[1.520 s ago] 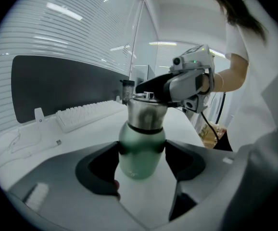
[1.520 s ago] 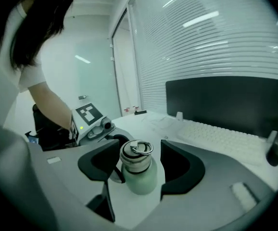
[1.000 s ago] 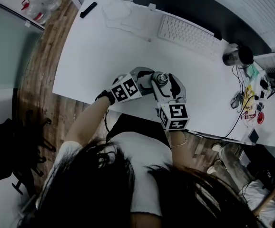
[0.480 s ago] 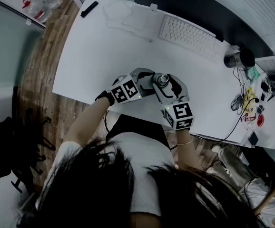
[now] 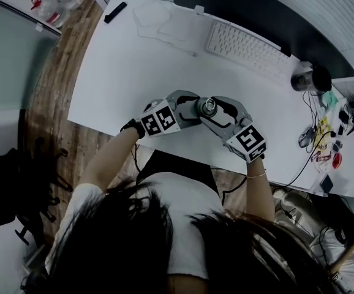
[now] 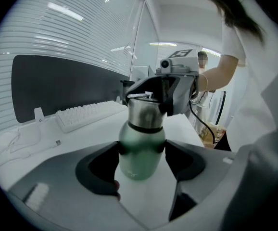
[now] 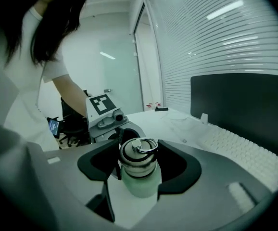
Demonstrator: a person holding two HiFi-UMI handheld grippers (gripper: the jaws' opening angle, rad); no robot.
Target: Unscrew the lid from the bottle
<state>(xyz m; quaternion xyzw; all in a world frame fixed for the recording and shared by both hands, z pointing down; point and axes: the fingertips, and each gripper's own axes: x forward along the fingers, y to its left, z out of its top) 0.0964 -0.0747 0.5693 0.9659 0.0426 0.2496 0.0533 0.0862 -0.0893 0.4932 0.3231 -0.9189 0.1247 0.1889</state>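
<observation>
A green bottle with a steel lid stands upright near the front edge of the white table. My left gripper is shut on the bottle's green body, one jaw on each side. My right gripper is shut on the lid, which carries a metal ring on top. In the head view the two grippers meet at the bottle: the left gripper comes in from the left, the right gripper from the lower right.
A white keyboard lies at the back of the table. A black bar-shaped object sits at the far left corner. A dark round object, cables and small clutter fill the right end. The table's front edge runs just below the grippers.
My right gripper's handle and marker cube have swung to the right around the lid. The left gripper and the bottle have stayed in place.
</observation>
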